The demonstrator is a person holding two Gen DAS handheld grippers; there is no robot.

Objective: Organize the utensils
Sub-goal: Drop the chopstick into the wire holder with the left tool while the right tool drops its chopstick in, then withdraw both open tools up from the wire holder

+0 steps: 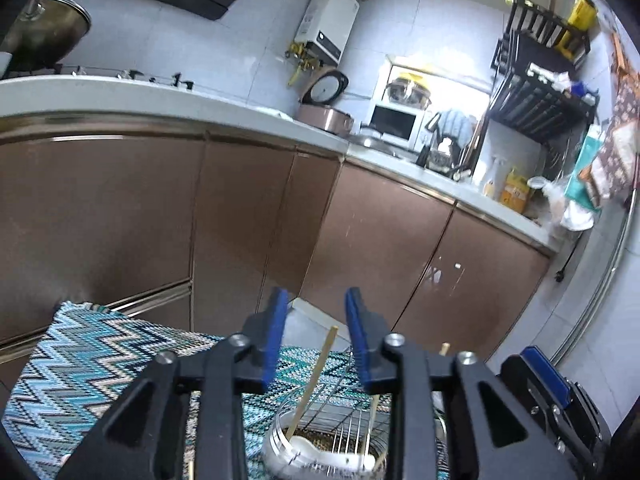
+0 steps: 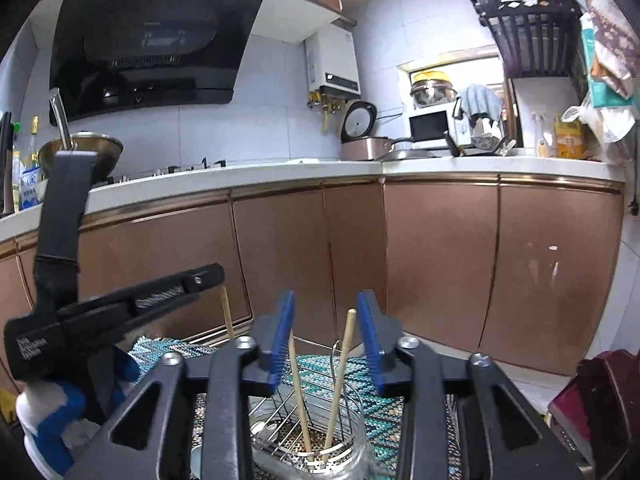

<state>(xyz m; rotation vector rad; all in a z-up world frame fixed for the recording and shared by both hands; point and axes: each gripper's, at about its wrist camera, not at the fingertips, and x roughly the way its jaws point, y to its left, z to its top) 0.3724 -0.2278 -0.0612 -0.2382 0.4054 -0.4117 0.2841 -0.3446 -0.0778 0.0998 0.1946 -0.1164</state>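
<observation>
Both handheld grippers hung part-open and empty over a cluttered kitchen work surface. The right gripper (image 2: 326, 340), its blue pads (image 2: 283, 336) standing a moderate gap apart, looked down on a wire utensil rack (image 2: 320, 364) and a clear glass jar (image 2: 308, 452) holding two wooden chopsticks (image 2: 340, 376) that leaned upward between the jaws without touching either pad. The left gripper (image 1: 316, 336), equally narrow and gripping nothing, hovered above the same rack (image 1: 340, 420), where a white spoon (image 1: 332, 454) lay in a round container beside further chopsticks (image 1: 316, 376). Everything rested on a blue zigzag-patterned mat (image 1: 88, 360). In the right camera's view the left tool (image 2: 120, 312) appeared alongside, carried by a gloved hand (image 2: 52, 420).

Judging by the pose, the sorting was at the reach-in stage, with no utensil yet taken. The next move would seem to call for lowering one tool over a single chopstick shaft, and pinching it squarely so it would not slip or drag its neighbour.

Beyond stood brown cabinet doors (image 2: 440, 264), a white countertop (image 2: 280, 172), a rice cooker (image 2: 364, 136) and a black range hood (image 2: 152, 40).
</observation>
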